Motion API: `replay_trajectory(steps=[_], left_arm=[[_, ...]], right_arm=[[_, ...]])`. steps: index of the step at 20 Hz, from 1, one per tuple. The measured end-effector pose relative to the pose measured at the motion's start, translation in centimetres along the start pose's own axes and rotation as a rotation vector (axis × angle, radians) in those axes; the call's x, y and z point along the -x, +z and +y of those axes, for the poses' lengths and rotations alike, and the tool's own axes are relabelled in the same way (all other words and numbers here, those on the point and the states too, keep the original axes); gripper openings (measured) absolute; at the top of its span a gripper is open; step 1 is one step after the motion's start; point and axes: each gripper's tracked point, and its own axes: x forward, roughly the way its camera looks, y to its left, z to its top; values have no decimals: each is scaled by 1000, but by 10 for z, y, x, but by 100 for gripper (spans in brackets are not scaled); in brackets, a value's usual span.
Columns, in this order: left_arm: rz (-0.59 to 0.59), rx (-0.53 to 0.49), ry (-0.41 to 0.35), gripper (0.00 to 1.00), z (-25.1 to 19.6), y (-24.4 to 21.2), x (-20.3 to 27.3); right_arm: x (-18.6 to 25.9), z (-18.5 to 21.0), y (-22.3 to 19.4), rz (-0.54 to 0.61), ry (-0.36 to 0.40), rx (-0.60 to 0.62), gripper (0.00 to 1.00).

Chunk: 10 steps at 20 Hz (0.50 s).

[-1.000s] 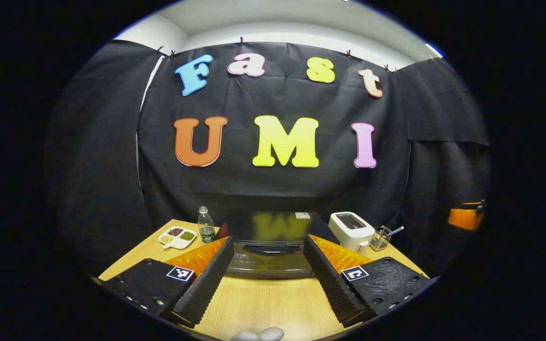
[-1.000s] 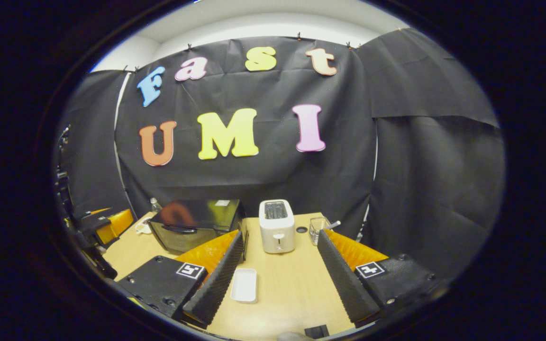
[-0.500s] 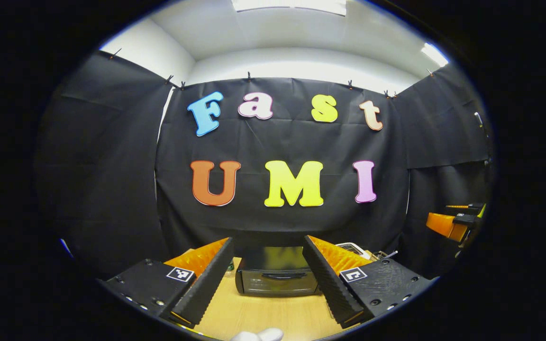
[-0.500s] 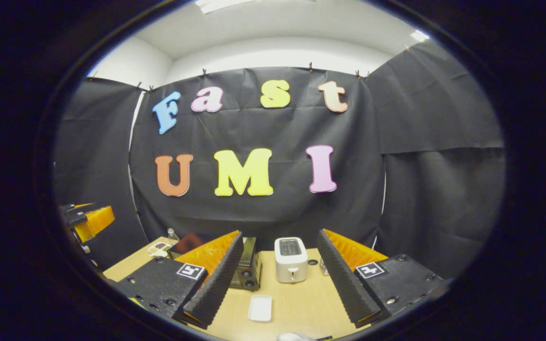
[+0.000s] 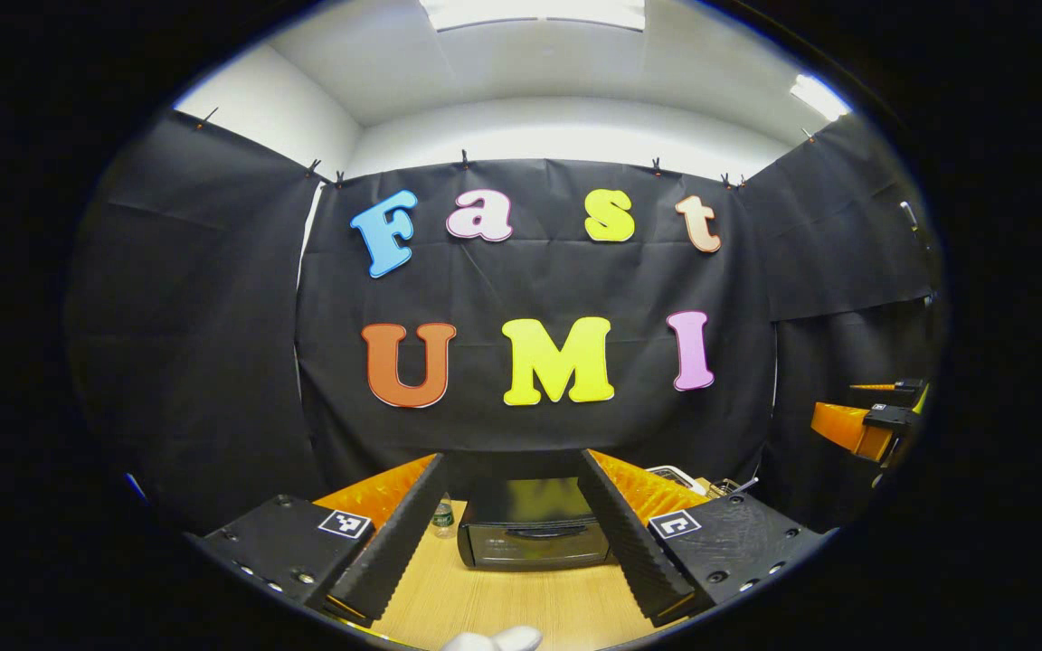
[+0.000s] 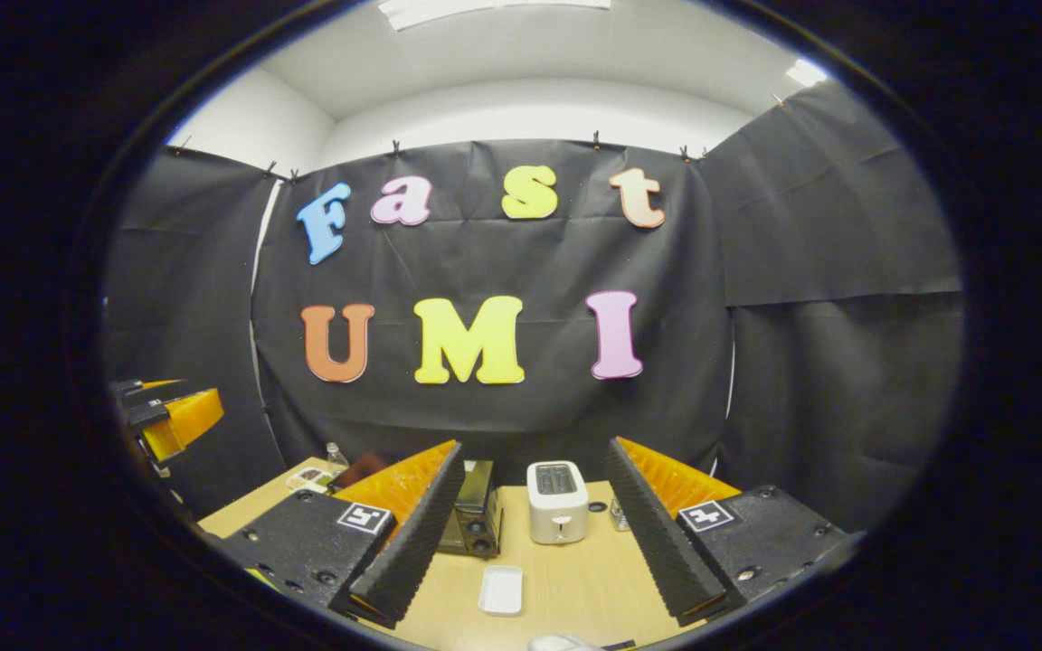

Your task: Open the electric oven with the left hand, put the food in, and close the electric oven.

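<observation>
2 grippers hang spread and empty above the counter (image 5: pixel 485 606). In the left gripper view, the left gripper (image 5: pixel 510 533) frames the electric oven (image 5: pixel 535 524) at 12 o'clock, door shut. Its handle (image 5: pixel 535 532), a rigid bar across the door top, is the place to grip; the hinged door likely swings down stiffly. In the right gripper view, the right gripper (image 6: pixel 530 533) faces a white tray (image 6: pixel 501 589) at 6 o'clock, probably light and slippery.

A white toaster (image 6: pixel 556 503) is standing upright on the wooden counter (image 6: pixel 566 579), with a small clear glass (image 6: pixel 618 515) just beside it. A clear bottle (image 5: pixel 440 516) is standing further along the counter, and near it in the right gripper view a divided snack plate (image 6: pixel 307 478) is lying flat.
</observation>
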Motion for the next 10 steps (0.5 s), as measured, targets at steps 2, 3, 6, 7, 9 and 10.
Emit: replay_trajectory(steps=[2, 3, 6, 7, 9, 10], left_arm=[[0, 2, -5, 96, -1, 1, 1], [-1, 4, -3, 96, -1, 1, 1], [-5, -2, -9, 96, -3, 4, 2], [-7, -3, -12, 96, -4, 5, 3], [-9, -9, -18, 96, -7, 5, 5], [-9, -12, -18, 96, -6, 5, 5]], right_arm=[[2, -1, 3, -6, -4, 2, 100], [3, 1, 3, -6, -2, 1, 90], [6, 0, 7, -8, -3, 2, 100], [7, 1, 8, -9, -1, 0, 100], [8, 2, 10, -8, 4, -3, 100], [8, 3, 11, -10, 5, -4, 100]])
